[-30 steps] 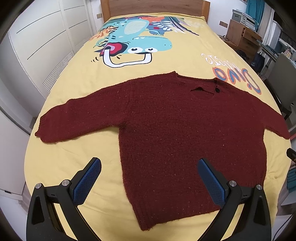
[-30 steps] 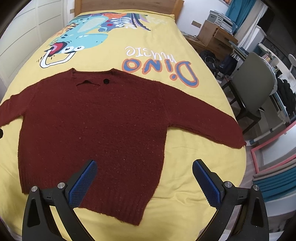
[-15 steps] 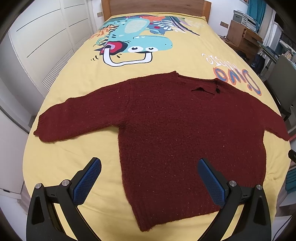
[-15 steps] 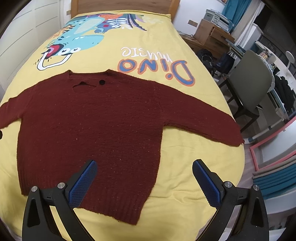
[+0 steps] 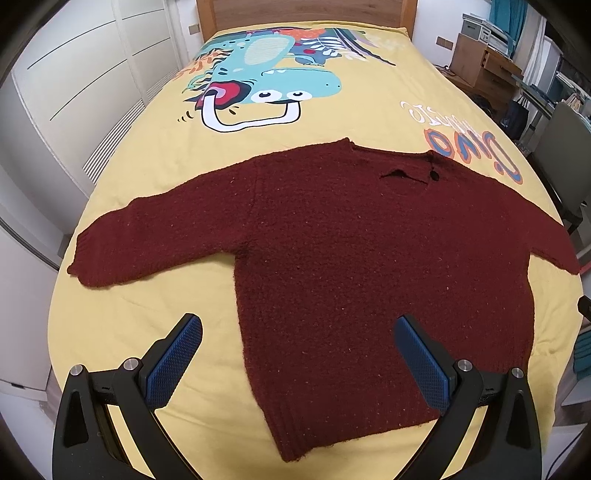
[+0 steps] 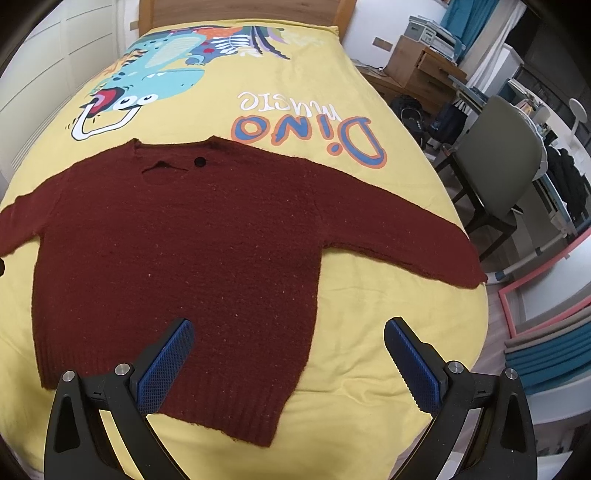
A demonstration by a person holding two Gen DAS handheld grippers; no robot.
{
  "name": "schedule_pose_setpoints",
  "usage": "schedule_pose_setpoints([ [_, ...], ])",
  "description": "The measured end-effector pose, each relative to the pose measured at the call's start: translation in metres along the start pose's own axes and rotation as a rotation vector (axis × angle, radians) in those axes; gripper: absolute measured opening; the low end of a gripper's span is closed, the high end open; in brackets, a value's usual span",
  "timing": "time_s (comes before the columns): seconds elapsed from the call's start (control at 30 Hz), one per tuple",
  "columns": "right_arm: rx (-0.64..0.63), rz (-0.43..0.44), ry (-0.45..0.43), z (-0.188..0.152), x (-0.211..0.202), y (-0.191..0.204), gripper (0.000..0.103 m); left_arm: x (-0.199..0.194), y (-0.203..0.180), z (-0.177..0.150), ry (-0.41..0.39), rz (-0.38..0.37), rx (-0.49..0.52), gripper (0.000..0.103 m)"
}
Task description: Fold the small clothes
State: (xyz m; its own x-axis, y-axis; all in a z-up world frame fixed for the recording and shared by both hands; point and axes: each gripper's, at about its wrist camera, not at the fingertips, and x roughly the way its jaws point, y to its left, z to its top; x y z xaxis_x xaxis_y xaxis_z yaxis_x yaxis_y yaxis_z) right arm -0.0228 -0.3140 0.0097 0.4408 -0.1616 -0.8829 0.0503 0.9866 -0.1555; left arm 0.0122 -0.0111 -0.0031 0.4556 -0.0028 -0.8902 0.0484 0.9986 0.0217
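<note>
Your dark red knitted sweater lies flat and face up on the bed, on a yellow dinosaur-print bedspread, with the neckline toward the wooden headboard and both sleeves spread out to the sides. The ribbed hem is the edge nearest you, close to the foot of the bed.

Your left tongs are spread wide and holding nothing, hovering over the sweater's lower left corner; one blue pad sits above bare bedspread, the other above the knit. The left cuff ends just short of the bed's side edge, with a white wardrobe beyond it.

Your right tongs are also wide apart and empty, over the lower right corner of the sweater. The right cuff reaches the bed's very edge. Past that edge stand a grey chair and a stack of folded mats on the floor.

There is clear yellow bedspread under each sleeve, beside the body, and a broad open stretch above the neckline. A dark button sits by the collar slit.
</note>
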Motion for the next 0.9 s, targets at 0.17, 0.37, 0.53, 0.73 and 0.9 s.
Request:
schedule_pose_setpoints([
  [0.17,0.002,-0.001,0.001,0.0,0.001,0.0,0.102,0.001,-0.002,0.002,0.003,-0.002,0.007,0.102],
  [0.37,0.015,-0.007,0.011,0.002,0.007,-0.005,0.102,0.003,-0.006,0.005,0.007,-0.012,0.019,0.102],
  [0.53,0.026,-0.008,0.018,0.004,0.013,-0.008,0.102,0.008,-0.007,0.007,0.016,-0.012,0.021,0.102],
  [0.73,0.056,0.006,0.008,0.008,0.026,-0.018,0.102,0.014,-0.008,0.011,0.02,-0.019,0.024,0.102],
  [0.9,0.117,0.044,-0.008,0.013,0.055,-0.044,0.102,0.022,-0.01,0.017,0.016,-0.004,0.045,0.102],
])
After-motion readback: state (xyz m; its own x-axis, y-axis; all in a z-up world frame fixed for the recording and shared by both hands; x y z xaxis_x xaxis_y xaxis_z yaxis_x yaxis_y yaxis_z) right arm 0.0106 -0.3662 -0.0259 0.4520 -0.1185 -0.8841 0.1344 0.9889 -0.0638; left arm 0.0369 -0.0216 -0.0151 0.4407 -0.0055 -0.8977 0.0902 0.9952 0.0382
